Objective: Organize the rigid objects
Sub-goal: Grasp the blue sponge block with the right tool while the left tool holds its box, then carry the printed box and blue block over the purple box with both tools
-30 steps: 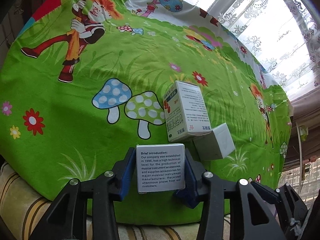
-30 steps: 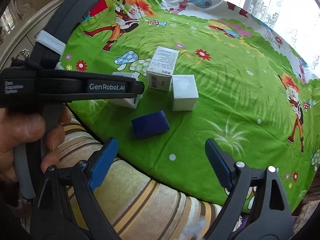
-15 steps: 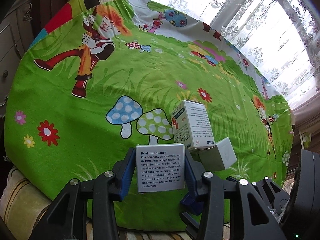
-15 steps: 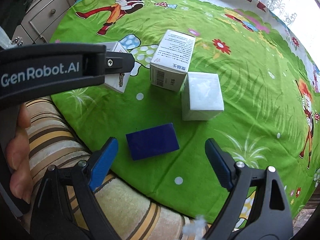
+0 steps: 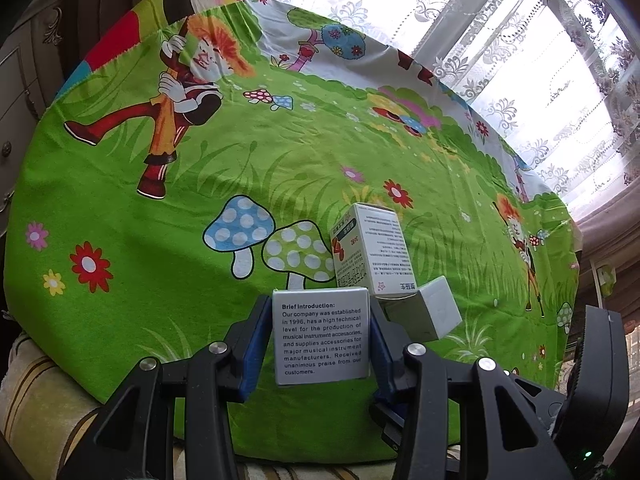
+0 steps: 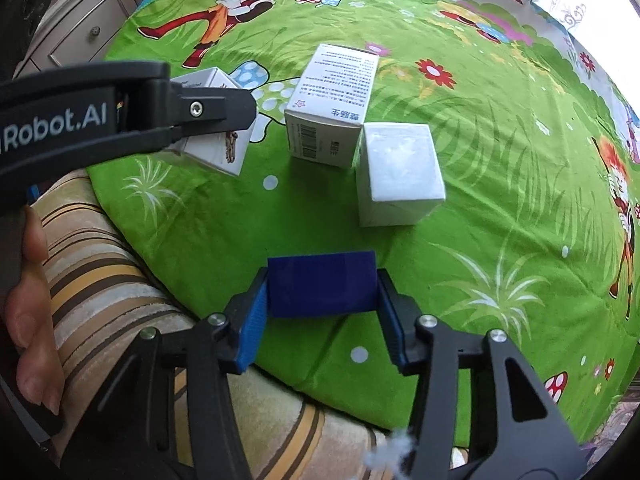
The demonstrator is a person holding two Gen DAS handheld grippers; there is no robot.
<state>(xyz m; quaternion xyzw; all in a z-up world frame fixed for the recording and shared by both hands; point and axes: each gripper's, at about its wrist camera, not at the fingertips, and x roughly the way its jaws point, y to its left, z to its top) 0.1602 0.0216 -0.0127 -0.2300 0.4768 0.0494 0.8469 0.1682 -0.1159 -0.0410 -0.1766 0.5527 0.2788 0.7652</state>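
Observation:
My left gripper (image 5: 318,322) is shut on a small white box (image 5: 320,340) printed "Brief Introduction", held just above the near edge of the green cartoon cloth (image 5: 180,208). Beyond it stands a tall printed carton (image 5: 376,252), with a plain white cube box (image 5: 436,312) touching it on the right. In the right wrist view my right gripper (image 6: 322,294) points down and its jaws are closing on a dark blue box (image 6: 322,284); both blue pads (image 6: 252,320) touch its sides. The carton (image 6: 332,104) and cube (image 6: 400,172) stand just behind it.
A striped cushion (image 6: 120,260) lies under the cloth's near edge. A person's hand (image 6: 32,320) holds the left gripper's body (image 6: 120,120), which crosses the right wrist view at upper left. A drawer cabinet (image 6: 80,36) stands left; lace curtains (image 5: 540,80) hang behind.
The right gripper has come down over the dark blue box and its wide jaws have closed onto the box's sides. The left gripper keeps its white box and has tilted slightly.

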